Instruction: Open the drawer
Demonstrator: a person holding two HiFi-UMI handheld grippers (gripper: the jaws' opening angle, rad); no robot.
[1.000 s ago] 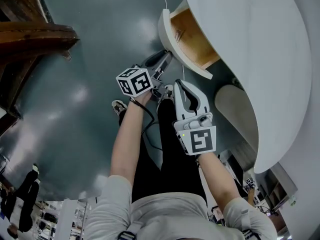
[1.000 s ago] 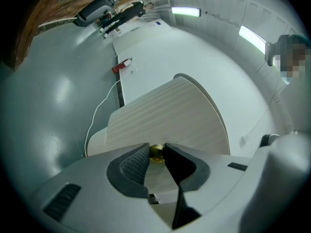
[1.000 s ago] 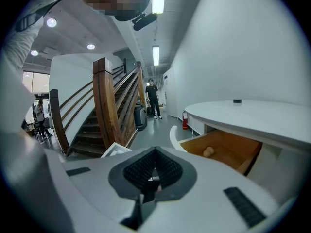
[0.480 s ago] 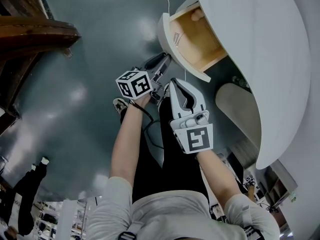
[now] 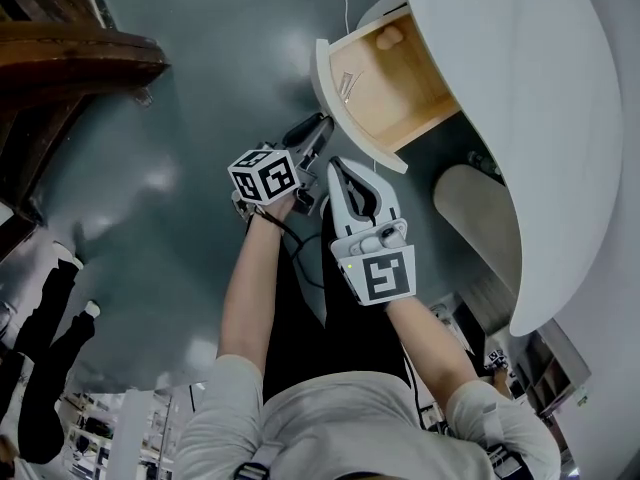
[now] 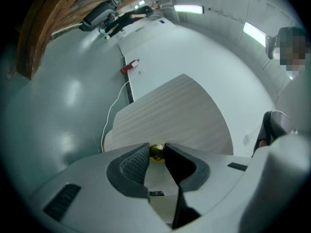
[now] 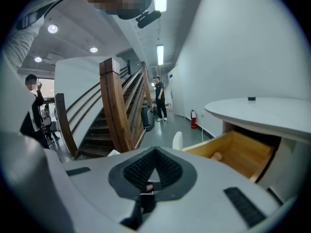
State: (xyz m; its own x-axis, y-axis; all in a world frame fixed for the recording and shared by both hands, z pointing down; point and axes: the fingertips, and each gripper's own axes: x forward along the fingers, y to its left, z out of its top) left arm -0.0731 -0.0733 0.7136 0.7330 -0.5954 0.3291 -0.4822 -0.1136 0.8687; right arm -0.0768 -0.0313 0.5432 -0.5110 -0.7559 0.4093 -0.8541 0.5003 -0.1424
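**A:** Start with the head view. Where is the drawer?

**B:** The drawer (image 5: 395,83) stands pulled out from under the white desk top (image 5: 520,118), its wooden inside open to the camera. A small, pale, rounded thing (image 5: 388,36) lies at the drawer's far end. The person's left gripper (image 5: 322,126) reaches up to the outer face of the drawer's white front. The right gripper (image 5: 340,168) hangs just below the drawer's front, apart from it.

**A:** And the left gripper view?

**B:** There the drawer's front fills the middle as a pale ribbed panel. A brass knob (image 6: 156,152) on that front sits between the two jaws, and both pads press on it. The left gripper is clenched on the knob.

**A:** The right gripper view?

**B:** Its jaws are closed tip to tip with nothing between them. The drawer shows to the right of the jaws, open, with the rounded thing on its floor. To the left of the drawer rises a wooden staircase (image 7: 116,110), and a person (image 7: 159,98) stands on the floor beyond the drawer.
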